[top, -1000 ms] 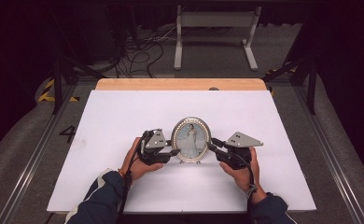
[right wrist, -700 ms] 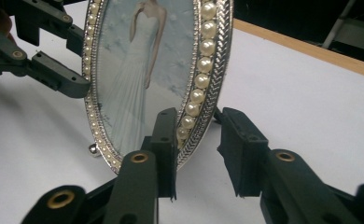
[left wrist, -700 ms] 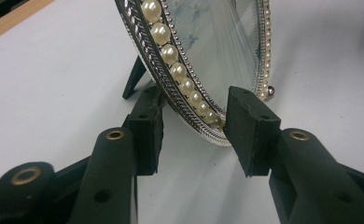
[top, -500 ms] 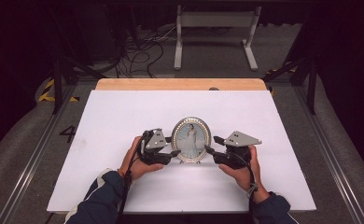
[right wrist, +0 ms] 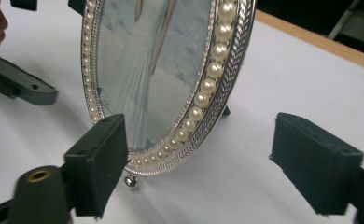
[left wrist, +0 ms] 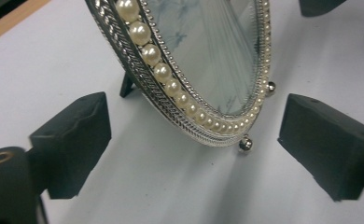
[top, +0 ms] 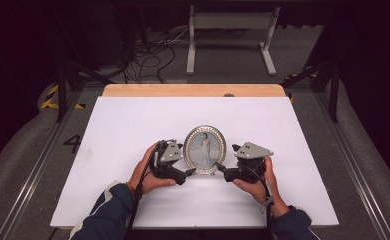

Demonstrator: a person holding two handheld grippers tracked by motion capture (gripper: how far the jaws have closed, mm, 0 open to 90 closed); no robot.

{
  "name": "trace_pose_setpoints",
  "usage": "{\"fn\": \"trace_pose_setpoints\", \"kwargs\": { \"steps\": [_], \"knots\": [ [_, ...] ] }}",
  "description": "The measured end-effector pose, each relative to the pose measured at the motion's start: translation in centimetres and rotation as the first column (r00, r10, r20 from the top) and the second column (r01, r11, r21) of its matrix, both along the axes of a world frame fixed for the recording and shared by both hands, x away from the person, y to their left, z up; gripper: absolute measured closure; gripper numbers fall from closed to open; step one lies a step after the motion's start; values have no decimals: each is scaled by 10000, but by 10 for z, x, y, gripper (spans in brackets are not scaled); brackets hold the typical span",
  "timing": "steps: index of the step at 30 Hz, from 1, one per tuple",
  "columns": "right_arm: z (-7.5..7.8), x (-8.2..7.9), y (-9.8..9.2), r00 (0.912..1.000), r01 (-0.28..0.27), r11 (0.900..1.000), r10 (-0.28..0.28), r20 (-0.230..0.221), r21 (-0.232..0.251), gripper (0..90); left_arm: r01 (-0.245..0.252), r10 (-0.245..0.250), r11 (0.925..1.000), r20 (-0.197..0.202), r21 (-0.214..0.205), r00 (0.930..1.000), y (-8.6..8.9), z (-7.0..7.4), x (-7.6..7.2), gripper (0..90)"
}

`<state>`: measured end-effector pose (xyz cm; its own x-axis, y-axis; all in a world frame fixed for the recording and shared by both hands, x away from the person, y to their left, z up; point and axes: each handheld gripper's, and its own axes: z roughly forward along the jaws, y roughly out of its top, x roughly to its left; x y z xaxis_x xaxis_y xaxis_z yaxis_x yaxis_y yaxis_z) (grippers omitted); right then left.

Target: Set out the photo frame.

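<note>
Silver oval picture frame (top: 204,149) stands upright mid-table between left gripper (top: 187,173) and right gripper (top: 219,167); both jaws have just opened, pads clear, so it looks released.

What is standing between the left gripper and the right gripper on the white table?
An oval pearl-rimmed picture frame stands upright between the left gripper and right gripper, in the high view.

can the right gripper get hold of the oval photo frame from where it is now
Probably yes. The right gripper sits at the lower edge of the oval photo frame, its jaws just opened wide, with the pearl rim between them and nothing else on the white table blocking it.
</note>
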<state>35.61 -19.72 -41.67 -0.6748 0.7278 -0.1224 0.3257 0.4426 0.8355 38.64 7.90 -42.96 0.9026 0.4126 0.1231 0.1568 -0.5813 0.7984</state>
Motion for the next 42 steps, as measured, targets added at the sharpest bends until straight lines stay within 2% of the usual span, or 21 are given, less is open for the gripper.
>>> {"fn": "trace_pose_setpoints", "kwargs": {
  "steps": [6, 11, 14, 19, 21, 25, 30, 36, 42],
  "knots": [
    [-4, 2, 1, 9998, 4, 9998, -8, -198, -189, 61, -100, 98, 9997, 68, 235, 9999, -1, -2, 0, 50],
    [-5, 2, 0, 9997, 168, 9984, -177, -164, -537, 71, -218, 209, 9985, 188, 509, 9996, 0, -3, 1, 50],
    [-6, 2, -1, 9997, 159, 9969, -170, -146, -776, 72, -251, 239, 9984, 250, 510, 9994, 3, -3, 1, 61],
    [-3, -1, -2, 9999, 114, 9959, -109, 52, -900, 80, -298, 277, 9981, 385, 541, 9989, 8, 0, -1, 77],
    [-3, -1, -3, 10000, 85, 9960, -82, 39, -894, 80, -316, 289, 9979, 467, 564, 9985, 12, 1, -3, 77],
    [-3, -4, -6, 9999, 89, 9921, -71, 144, -1255, 80, -464, 435, 9976, 560, 507, 9975, 20, 3, -5, 77],
    [0, -6, -13, 9996, 192, 9919, -163, 240, -1255, 80, -688, 638, 9957, 797, 612, 9948, 33, 5, -11, 76],
    [2, -11, -21, 9990, 310, 9899, -261, 374, -1382, 83, -882, 832, 9943, 815, 596, 9932, 46, 4, -17, 77],
    [2, -15, -31, 9981, 490, 9887, -430, 448, -1419, 86, -1033, 963, 9925, 1016, 661, 9902, 59, 4, -24, 77]
  ]
}}
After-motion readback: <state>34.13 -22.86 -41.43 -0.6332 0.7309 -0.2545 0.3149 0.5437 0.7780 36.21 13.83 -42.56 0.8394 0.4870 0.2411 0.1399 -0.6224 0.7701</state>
